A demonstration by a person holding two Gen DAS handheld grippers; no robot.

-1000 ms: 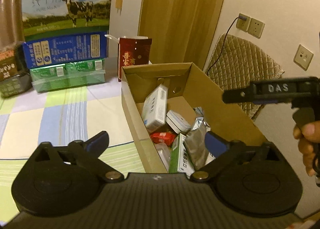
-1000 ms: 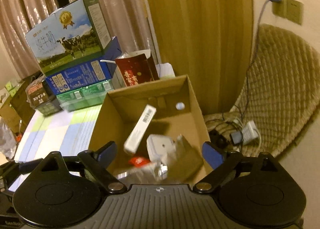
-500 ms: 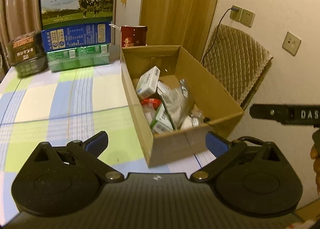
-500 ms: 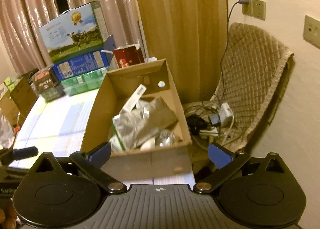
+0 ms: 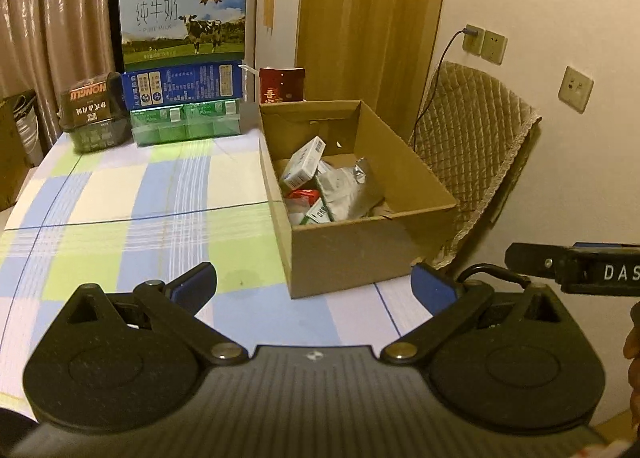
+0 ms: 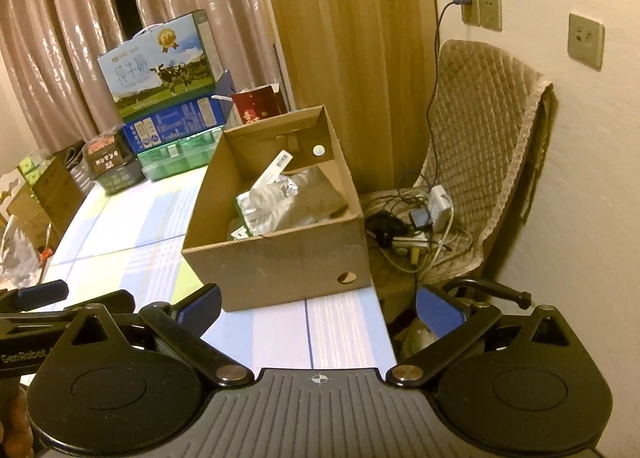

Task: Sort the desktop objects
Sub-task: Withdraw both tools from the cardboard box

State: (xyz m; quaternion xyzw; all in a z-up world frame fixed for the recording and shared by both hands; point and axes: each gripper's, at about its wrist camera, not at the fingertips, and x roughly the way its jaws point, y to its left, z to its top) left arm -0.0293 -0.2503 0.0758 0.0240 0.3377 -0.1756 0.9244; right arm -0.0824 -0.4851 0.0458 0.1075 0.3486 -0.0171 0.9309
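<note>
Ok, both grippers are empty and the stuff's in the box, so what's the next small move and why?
Probably ease both grippers back a little further and stop. The left gripper and right gripper are open and hold nothing, the cardboard box already holds the small packets, and the checked tablecloth in front of it shows no loose item to pick up.

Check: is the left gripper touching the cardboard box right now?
Apart. In the left wrist view the left gripper is open and empty, and bare tablecloth shows between its fingertips and the cardboard box.
</note>
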